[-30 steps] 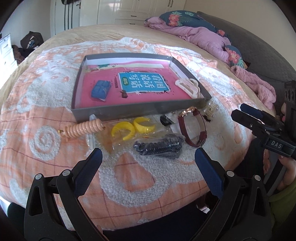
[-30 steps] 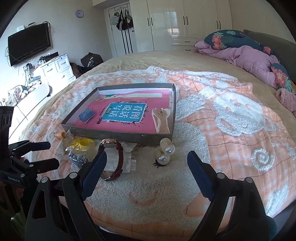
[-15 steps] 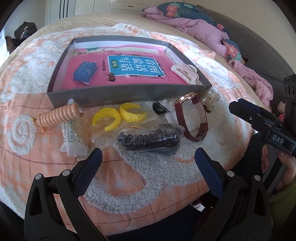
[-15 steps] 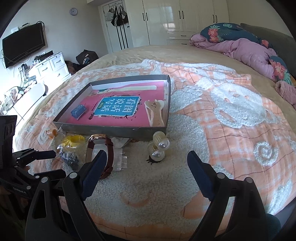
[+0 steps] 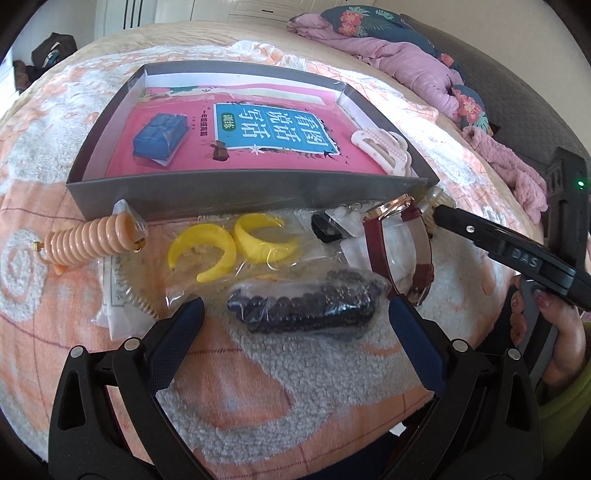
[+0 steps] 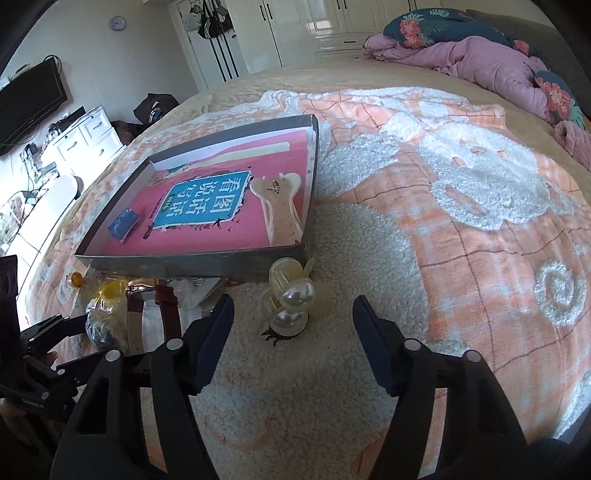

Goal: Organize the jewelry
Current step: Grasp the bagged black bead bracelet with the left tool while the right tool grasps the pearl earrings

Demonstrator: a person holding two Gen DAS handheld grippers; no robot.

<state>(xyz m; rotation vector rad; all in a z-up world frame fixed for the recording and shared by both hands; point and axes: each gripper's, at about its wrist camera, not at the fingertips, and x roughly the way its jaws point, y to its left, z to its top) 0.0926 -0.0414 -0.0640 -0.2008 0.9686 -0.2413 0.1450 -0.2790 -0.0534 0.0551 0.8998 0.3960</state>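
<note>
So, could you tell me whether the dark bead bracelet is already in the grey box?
Not yet. The dark bead bracelet, bagged in clear plastic, lies on the blanket in front of the grey box.

"DAS" on right gripper (image 5: 436, 216)

bed blanket (image 6: 424, 236) | purple quilt (image 6: 480, 62) | wardrobe (image 6: 295, 29) | tv (image 6: 29, 99)

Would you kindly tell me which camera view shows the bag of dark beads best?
The left wrist view: the bag of dark beads lies whole and central there. The right wrist view catches only a sliver at the left, largely hidden.
</note>
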